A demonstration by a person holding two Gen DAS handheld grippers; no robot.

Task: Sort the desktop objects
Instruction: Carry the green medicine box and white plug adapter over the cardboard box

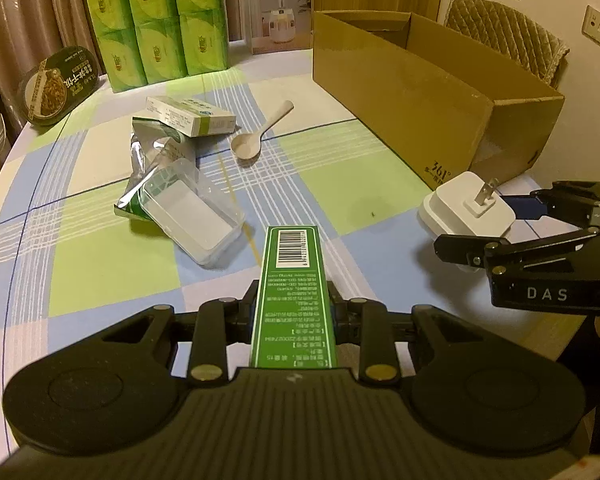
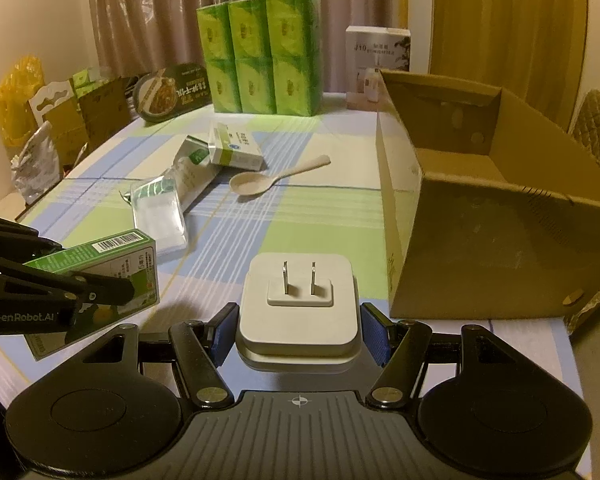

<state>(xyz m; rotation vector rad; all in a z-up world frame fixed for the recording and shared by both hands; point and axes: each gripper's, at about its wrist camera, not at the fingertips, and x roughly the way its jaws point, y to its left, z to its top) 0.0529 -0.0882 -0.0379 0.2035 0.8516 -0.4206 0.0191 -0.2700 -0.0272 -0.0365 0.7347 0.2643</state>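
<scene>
The green carton (image 1: 293,292) with the barcode on its end sits clamped between the fingers of the left claw (image 1: 293,304) in the left wrist view, held above the checked worktop (image 1: 100,256). To the right, the right claw (image 1: 500,216) grips a white plug adapter (image 1: 466,210), prongs pointing up. Farther back lie a clear plastic tray (image 1: 196,216) on a foil pouch (image 1: 156,152), a small white-and-green box (image 1: 192,116) on that pouch, and a pale spoon (image 1: 260,134). An open cardboard box (image 1: 420,96) stands on the right.

In the right wrist view, the right claw (image 2: 298,330) is closed on the sides of the plug adapter (image 2: 298,304), lifted above the worktop (image 2: 308,224). The left claw (image 2: 112,284) enters from the left, holding the green carton (image 2: 112,256). The cardboard box (image 2: 480,240) lies near, to the right, its open top facing the camera. Green tissue packs (image 2: 260,56) stand at the back.
</scene>
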